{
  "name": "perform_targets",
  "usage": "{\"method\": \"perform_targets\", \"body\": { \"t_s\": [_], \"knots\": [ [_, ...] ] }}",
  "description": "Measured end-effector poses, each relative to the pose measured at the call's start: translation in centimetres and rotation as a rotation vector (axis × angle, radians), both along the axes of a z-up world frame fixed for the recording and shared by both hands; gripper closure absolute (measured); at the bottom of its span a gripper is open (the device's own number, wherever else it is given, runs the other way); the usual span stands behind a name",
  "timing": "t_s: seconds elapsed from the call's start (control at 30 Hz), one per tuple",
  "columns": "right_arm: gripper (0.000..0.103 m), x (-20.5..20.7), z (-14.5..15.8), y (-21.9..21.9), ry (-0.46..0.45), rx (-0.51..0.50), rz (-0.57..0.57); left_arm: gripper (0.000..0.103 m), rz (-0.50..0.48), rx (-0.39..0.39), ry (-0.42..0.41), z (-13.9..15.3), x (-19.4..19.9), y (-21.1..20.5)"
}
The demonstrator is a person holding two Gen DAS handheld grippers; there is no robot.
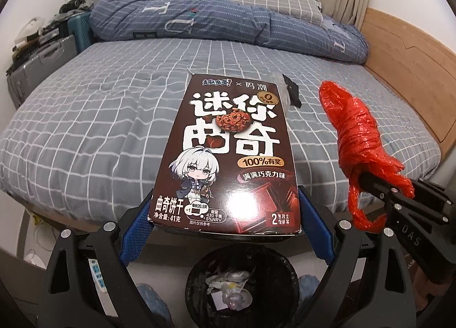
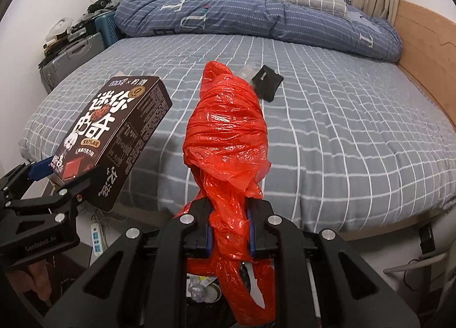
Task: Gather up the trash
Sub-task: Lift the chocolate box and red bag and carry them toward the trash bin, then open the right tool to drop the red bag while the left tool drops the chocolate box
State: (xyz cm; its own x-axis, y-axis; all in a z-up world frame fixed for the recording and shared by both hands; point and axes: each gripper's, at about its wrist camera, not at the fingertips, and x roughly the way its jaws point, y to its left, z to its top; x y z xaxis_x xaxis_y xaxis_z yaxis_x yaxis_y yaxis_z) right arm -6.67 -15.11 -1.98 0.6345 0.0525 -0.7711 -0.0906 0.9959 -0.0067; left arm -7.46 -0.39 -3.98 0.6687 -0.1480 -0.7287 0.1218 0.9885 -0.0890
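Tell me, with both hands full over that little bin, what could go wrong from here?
1. The cookie box is wide next to the black trash bin mouth below; let go flat, it may catch on the rim or tip out.
2. The red plastic bag trails loose ends around the right gripper; they could snag when released.
3. A small black item lies on the bed and may be forgotten.

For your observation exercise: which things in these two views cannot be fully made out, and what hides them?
- Trash bin: left wrist view, far rim behind cookie box.
- Black item on bed: right wrist view, partly behind red plastic bag; identity unclear.
- Bin contents: too small.
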Motion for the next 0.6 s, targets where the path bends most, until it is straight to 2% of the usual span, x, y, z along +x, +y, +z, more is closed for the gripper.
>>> {"method": "perform_targets", "body": {
  "t_s": [0.6],
  "knots": [
    [0.087, -7.1, -2.4, 1.7, 0.092, 0.023, 0.03, 0.013, 0.025, 0.011, 0.098, -2.8, -7.3, 1.7]
  ]
}}
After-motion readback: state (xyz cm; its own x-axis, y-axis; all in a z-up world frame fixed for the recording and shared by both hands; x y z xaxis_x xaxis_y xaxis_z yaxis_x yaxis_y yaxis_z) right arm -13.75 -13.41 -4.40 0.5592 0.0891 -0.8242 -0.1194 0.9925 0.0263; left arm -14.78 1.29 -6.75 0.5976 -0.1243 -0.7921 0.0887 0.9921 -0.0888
